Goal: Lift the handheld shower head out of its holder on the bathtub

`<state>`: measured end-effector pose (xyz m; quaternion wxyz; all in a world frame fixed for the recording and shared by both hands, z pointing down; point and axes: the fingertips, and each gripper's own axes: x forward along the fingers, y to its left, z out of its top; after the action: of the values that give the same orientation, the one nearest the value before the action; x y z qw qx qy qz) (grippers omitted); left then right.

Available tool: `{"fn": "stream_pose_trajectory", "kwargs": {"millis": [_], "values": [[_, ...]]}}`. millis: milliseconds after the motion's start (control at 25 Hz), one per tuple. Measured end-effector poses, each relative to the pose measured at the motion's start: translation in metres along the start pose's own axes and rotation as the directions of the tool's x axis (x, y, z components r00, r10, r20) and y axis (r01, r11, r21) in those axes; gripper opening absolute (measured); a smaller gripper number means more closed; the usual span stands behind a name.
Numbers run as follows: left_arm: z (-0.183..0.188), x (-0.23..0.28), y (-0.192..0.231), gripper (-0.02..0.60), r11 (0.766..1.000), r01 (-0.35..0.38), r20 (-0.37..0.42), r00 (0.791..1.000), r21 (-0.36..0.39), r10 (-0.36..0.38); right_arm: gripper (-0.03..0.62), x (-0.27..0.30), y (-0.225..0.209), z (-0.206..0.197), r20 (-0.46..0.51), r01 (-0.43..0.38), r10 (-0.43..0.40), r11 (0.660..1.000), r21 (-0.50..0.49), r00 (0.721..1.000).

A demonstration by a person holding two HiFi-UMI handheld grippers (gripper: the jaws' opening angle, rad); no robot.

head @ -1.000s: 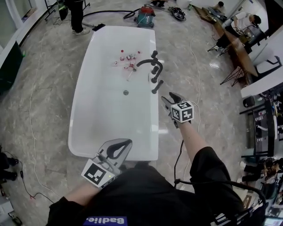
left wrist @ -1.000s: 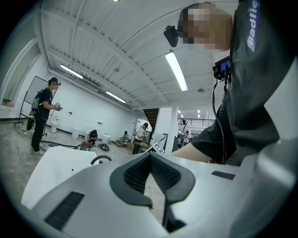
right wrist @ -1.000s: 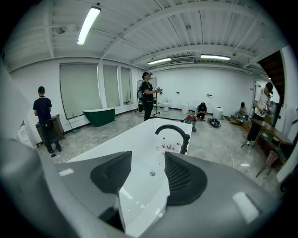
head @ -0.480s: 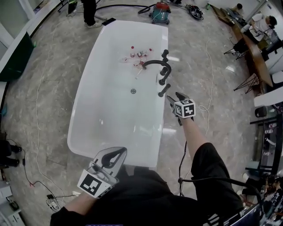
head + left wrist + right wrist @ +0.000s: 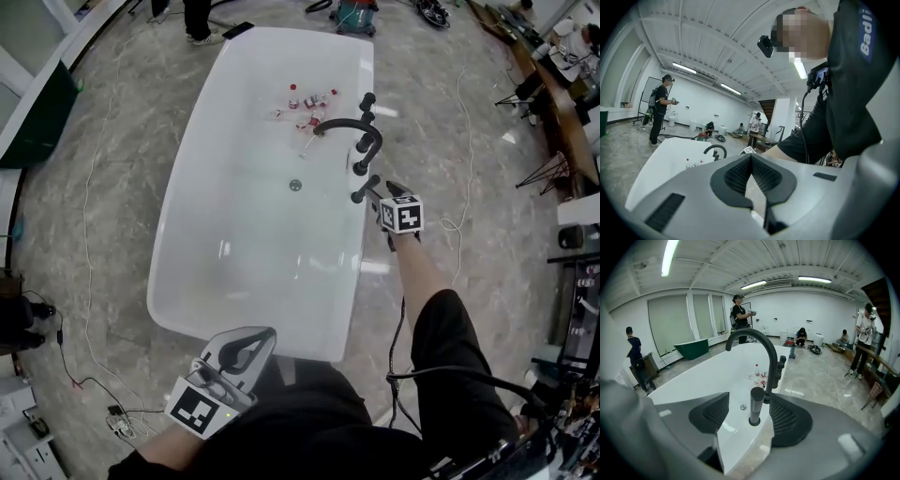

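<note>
The handheld shower head is a dark cylinder standing upright in its holder on the right rim of the white bathtub. In the head view the shower head is the nearest of the dark fittings below the arched faucet. My right gripper has one jaw on each side of it, the jaws opening and the pads clear of it. In the head view the right gripper sits just right of the cylinder. My left gripper hangs at the tub's near end, shut and empty.
Small bottles and scraps lie in the far end of the tub, and a drain sits mid-basin. A vacuum and cables lie on the marble floor. Desks stand at the right; people stand beyond the tub.
My right gripper has travelled forward and down to the shower head, now at its side. The left gripper has sunk a little near the tub's near end.
</note>
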<state>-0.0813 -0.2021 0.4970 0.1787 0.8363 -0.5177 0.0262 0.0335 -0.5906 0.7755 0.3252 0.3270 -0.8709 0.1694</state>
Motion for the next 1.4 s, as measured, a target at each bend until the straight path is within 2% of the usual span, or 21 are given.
{"fn": "stream_pose_trajectory", "kwargs": {"millis": [120, 560, 640, 720, 760, 1040, 1400], "values": [[-0.011, 0.005, 0.006, 0.005, 1.0, -0.003, -0.02, 1.0, -0.012, 0.003, 0.235, 0.02, -0.009, -0.001, -0.002, 0.013, -0.013, 1.0, 0.025, 1.0], [-0.049, 0.011, 0.03, 0.005, 0.998, -0.04, -0.09, 0.995, -0.044, 0.036, 0.233, 0.084, -0.022, -0.024, -0.058, 0.046, -0.044, 0.999, 0.02, 0.997], [-0.056, 0.01, 0.032, 0.005, 0.998, -0.047, -0.104, 0.994, -0.05, 0.042, 0.214, 0.089, -0.024, -0.027, -0.06, 0.055, -0.054, 0.998, 0.022, 0.997], [-0.06, 0.008, 0.033, 0.005, 0.996, -0.06, -0.111, 0.992, -0.06, 0.053, 0.137, 0.089, -0.027, -0.028, -0.067, 0.072, -0.07, 0.997, 0.02, 0.995], [-0.059, 0.008, 0.034, 0.005, 0.996, -0.066, -0.108, 0.992, -0.063, 0.058, 0.135, 0.089, -0.027, -0.028, -0.071, 0.078, -0.076, 0.997, 0.021, 0.995], [-0.041, 0.004, 0.027, 0.005, 0.998, -0.049, -0.075, 0.996, -0.05, 0.045, 0.133, 0.054, -0.016, -0.028, -0.06, 0.1, -0.097, 0.994, 0.051, 0.993], [0.0, -0.005, -0.005, 0.005, 0.999, 0.038, 0.009, 0.999, -0.016, -0.038, 0.133, -0.044, 0.016, 0.002, 0.005, 0.115, -0.115, 0.993, 0.04, 0.993]]}}
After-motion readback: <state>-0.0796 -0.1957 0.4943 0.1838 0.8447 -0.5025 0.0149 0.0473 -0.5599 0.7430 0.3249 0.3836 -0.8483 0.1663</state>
